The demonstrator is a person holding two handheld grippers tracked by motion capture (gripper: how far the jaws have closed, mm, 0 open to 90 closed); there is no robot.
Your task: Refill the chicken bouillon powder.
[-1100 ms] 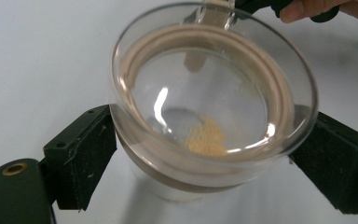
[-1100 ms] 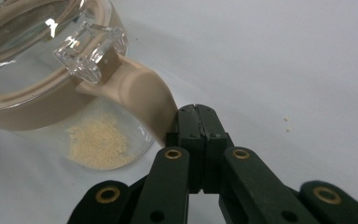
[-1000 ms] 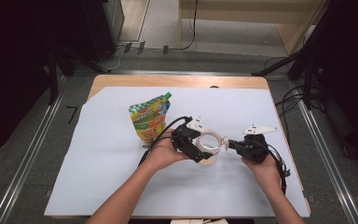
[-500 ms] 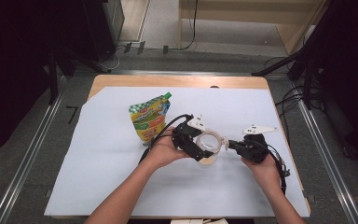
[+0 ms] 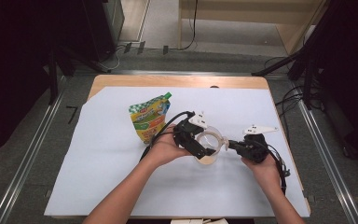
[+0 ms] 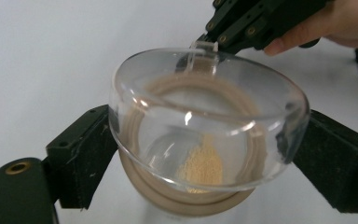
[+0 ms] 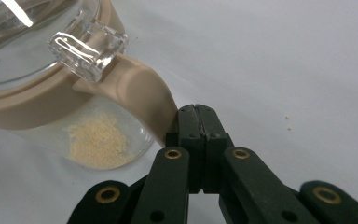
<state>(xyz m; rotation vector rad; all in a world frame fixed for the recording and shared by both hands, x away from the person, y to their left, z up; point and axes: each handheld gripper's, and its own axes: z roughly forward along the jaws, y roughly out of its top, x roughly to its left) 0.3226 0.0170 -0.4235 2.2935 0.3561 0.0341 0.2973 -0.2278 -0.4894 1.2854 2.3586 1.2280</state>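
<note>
A clear jar (image 5: 208,154) with a beige rim (image 6: 186,198) stands mid-table and has pale powder (image 6: 203,165) at its bottom. Its clear domed lid (image 6: 205,107) sits tilted over the rim. My left gripper (image 5: 208,142) is shut on the lid, one jaw pressed on each side (image 6: 208,158). My right gripper (image 5: 228,144) comes in from the right, shut, with nothing between its fingers. Its tip (image 7: 196,112) rests against the rim's beige tab (image 7: 140,93), just below the lid's clear tab (image 7: 86,53). The powder (image 7: 98,142) shows through the glass.
A green and yellow spouted pouch (image 5: 149,119) lies flat to the left of the jar. A white sheet (image 5: 98,177) covers the wooden table (image 5: 177,81). Cables trail from both grippers toward the near edge. A few crumbs (image 7: 287,116) lie on the sheet.
</note>
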